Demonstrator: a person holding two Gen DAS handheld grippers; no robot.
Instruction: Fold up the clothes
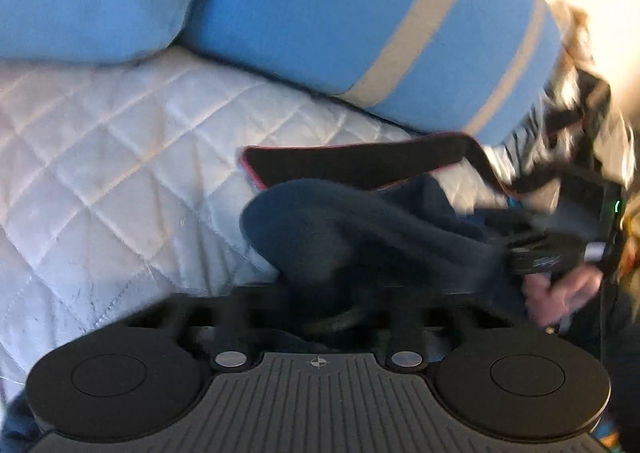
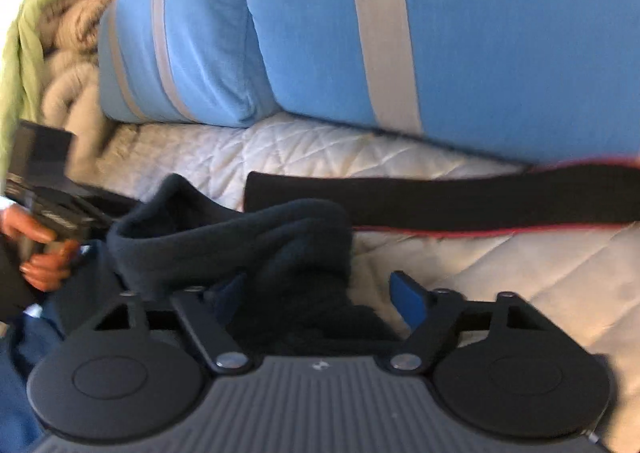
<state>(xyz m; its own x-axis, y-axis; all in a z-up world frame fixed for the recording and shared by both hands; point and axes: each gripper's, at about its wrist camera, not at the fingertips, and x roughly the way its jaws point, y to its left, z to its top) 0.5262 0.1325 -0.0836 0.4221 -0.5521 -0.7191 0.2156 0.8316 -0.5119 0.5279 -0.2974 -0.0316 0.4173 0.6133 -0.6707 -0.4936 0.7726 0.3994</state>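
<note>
A dark navy garment (image 1: 360, 237) lies bunched on the white quilted bed (image 1: 100, 173), with a black band edged in red (image 1: 360, 165) stretched behind it. In the left wrist view the cloth runs into my left gripper (image 1: 320, 307); its fingers are blurred and buried in fabric, close together, pinching it. In the right wrist view the same garment (image 2: 240, 241) sits between the blue pads (image 2: 408, 301) of my right gripper (image 2: 316, 295), which stand apart; the right pad is clear of the cloth. The black band (image 2: 440, 201) runs off to the right.
Big blue pillows with grey stripes (image 1: 320, 13) (image 2: 480, 33) line the back of the bed. Green and beige blankets (image 2: 60, 33) are piled at the far left. A hand holds the other gripper at the right edge (image 1: 560, 289) and at the left edge (image 2: 44, 253).
</note>
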